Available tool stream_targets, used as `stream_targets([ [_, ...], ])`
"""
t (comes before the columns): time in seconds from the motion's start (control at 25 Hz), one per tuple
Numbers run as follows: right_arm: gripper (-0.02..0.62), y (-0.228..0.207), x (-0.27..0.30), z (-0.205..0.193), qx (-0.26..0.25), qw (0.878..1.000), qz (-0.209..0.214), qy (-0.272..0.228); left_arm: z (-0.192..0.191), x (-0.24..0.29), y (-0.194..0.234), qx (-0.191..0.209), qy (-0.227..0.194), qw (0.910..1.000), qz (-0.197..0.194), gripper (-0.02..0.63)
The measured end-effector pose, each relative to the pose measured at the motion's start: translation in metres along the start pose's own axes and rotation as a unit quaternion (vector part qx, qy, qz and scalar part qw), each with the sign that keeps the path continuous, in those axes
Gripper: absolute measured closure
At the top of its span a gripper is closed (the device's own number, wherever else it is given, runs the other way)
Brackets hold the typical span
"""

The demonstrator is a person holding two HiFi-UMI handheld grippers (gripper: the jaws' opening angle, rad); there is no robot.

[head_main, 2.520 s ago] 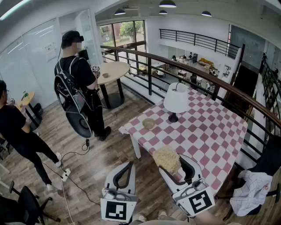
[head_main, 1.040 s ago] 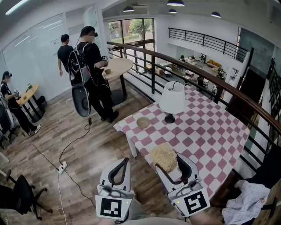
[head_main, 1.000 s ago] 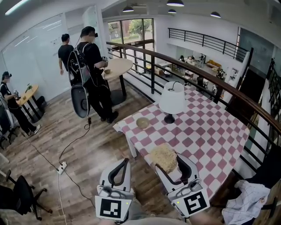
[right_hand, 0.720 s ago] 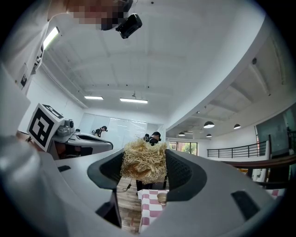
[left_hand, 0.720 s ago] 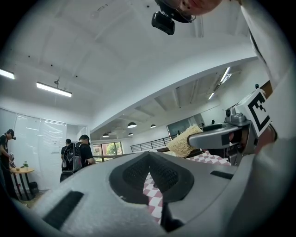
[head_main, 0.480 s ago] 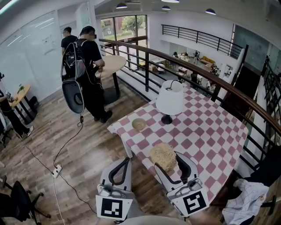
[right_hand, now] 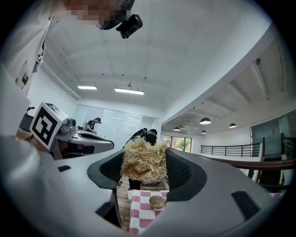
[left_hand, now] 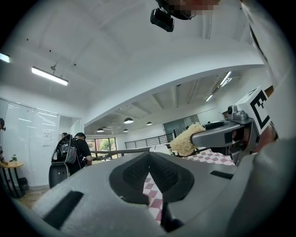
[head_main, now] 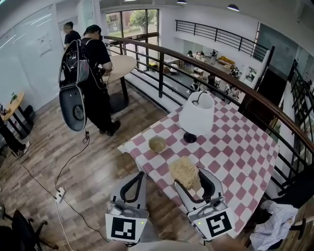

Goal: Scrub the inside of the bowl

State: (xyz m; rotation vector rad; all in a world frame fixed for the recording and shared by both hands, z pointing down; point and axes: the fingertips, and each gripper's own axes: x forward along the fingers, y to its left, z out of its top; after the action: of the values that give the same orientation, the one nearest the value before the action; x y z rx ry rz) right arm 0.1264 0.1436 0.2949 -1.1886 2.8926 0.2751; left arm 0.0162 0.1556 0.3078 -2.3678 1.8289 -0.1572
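One bowl stands near the table corner, clear of the lamp.

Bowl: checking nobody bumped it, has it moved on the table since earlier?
No. The bowl sits left of the lamp base, near the table corner, as before.

I'm standing in an open-plan office, up on a mezzanine level. A wood-topped metal railing crosses the head view from upper left to right, and beyond it a lower floor with seating shows at top centre. Glass partition walls fill the upper left, near a round meeting table. A wheeled office chair sits at lower left, and a power strip lies on the wood-plank floor. Pendant lights hang along the top edge.
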Motion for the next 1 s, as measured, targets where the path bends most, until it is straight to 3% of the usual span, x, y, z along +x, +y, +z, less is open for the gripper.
stream_targets([
  [0.2, 0.342, -0.005, 0.057, -0.001, -0.002, 1.000, -0.004, 0.008, 0.003, 0.035, 0.040, -0.003, -0.017, 0.9993, -0.034, 0.592],
  [0.56, 0.342, -0.024, 0.161, 0.009, -0.007, 0.999, -0.048, 0.019, -0.009, 0.107, 0.118, -0.005, 0.002, 0.9952, -0.097, 0.592],
  [1.0, 0.342, -0.040, 0.244, 0.003, -0.017, 0.994, -0.097, 0.037, -0.011, 0.173, 0.179, 0.015, -0.030, 0.9879, -0.152, 0.592],
])
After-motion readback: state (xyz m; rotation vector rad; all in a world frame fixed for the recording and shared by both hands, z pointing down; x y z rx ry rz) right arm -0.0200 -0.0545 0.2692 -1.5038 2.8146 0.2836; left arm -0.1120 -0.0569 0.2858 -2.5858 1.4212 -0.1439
